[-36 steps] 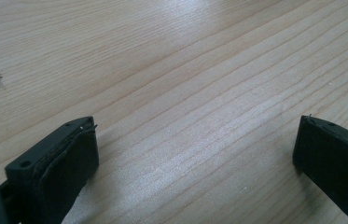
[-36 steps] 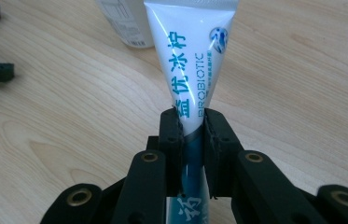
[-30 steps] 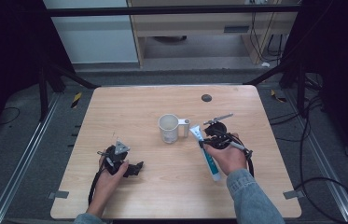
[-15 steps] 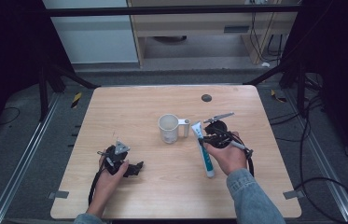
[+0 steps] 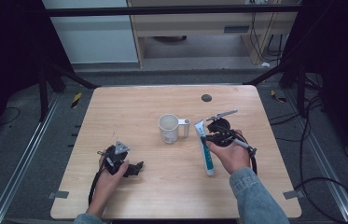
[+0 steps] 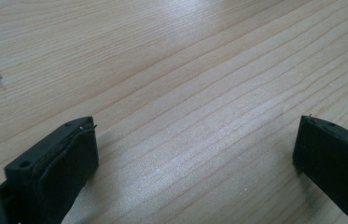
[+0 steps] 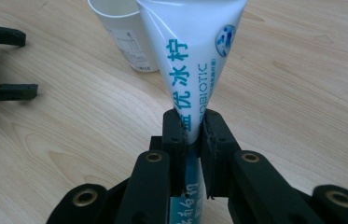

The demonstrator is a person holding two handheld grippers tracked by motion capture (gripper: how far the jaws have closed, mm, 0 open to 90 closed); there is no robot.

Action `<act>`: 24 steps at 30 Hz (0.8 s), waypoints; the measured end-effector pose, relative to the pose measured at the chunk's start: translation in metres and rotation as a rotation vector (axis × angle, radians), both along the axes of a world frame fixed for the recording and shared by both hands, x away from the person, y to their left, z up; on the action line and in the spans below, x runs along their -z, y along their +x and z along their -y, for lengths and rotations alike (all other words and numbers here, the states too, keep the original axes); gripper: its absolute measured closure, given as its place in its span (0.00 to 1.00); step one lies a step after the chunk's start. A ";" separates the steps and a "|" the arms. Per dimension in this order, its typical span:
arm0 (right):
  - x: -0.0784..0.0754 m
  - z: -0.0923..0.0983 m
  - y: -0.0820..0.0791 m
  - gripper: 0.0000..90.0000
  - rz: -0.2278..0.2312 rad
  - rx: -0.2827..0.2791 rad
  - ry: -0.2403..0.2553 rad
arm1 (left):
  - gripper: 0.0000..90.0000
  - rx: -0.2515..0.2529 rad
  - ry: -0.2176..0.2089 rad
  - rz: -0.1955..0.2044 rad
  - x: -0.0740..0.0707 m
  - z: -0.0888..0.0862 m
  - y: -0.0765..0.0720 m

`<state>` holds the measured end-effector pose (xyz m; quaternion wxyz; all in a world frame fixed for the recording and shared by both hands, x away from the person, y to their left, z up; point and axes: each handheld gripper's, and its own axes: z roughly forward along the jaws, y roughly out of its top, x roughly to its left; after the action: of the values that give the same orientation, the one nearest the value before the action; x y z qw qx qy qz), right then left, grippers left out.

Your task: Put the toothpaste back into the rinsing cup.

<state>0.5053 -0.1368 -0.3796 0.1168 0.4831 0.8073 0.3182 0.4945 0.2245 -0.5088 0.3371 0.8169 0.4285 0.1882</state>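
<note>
White cup (image 5: 169, 128) beside toothpaste tube (image 5: 204, 147) clenched in R tongs (image 7: 192, 130), L tongs (image 6: 195, 154) released

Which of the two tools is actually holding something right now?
The right tool, near the white cup: its jaws are clamped on the white and blue toothpaste tube. The left tool sits open over bare table, with nothing between its jaws.

light wood table (image 5: 129, 107) on grey floor (image 5: 17, 140); pale cabinet (image 5: 92, 35) behind, dark surrounds.
</note>
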 end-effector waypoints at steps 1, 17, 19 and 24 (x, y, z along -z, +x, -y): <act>-0.002 0.000 -0.001 0.90 0.002 0.003 0.002 | 0.00 0.000 0.000 0.000 0.000 0.000 0.000; -0.023 0.003 -0.001 0.91 0.107 0.016 0.043 | 0.00 0.000 -0.001 0.000 0.000 0.000 0.000; -0.025 0.001 -0.001 0.91 0.126 0.018 0.052 | 0.00 0.000 -0.001 0.000 0.000 0.000 0.000; -0.029 -0.003 -0.001 0.91 0.169 0.030 0.060 | 0.00 -0.001 -0.001 0.000 0.000 0.000 0.000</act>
<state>0.5039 -0.1339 -0.3509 0.1748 0.4697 0.7773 0.3803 0.4945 0.2245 -0.5088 0.3375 0.8166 0.4287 0.1883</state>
